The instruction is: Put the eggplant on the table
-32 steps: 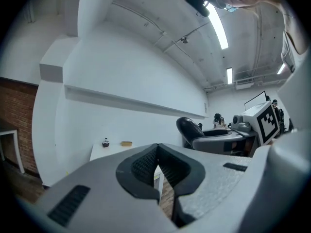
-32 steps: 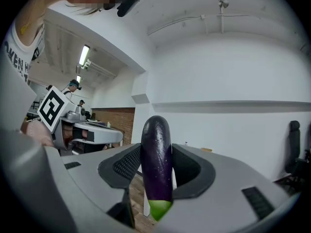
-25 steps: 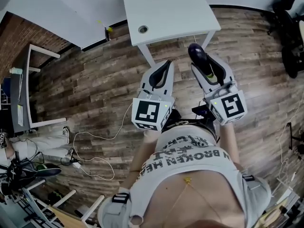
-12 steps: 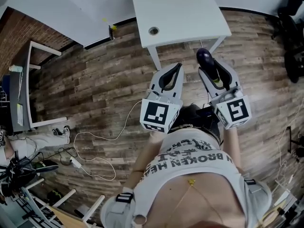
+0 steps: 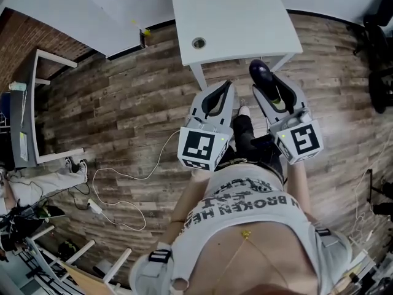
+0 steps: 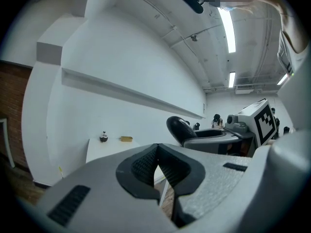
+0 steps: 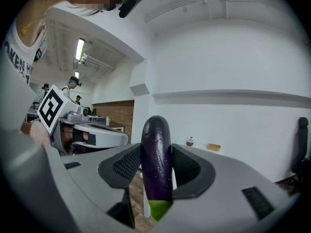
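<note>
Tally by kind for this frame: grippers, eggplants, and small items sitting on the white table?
Grippers: 2, left gripper and right gripper
Eggplant: 1, in the right gripper
Small items on the table: 2, dark round piece, yellow box
Total: 5

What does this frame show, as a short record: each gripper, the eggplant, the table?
left gripper: fingers together, nothing between them
right gripper: fingers clamp the eggplant
eggplant: purple tip sticks out past the fingers, green end behind
table: white, ahead of both grippers; eggplant not yet on it
</note>
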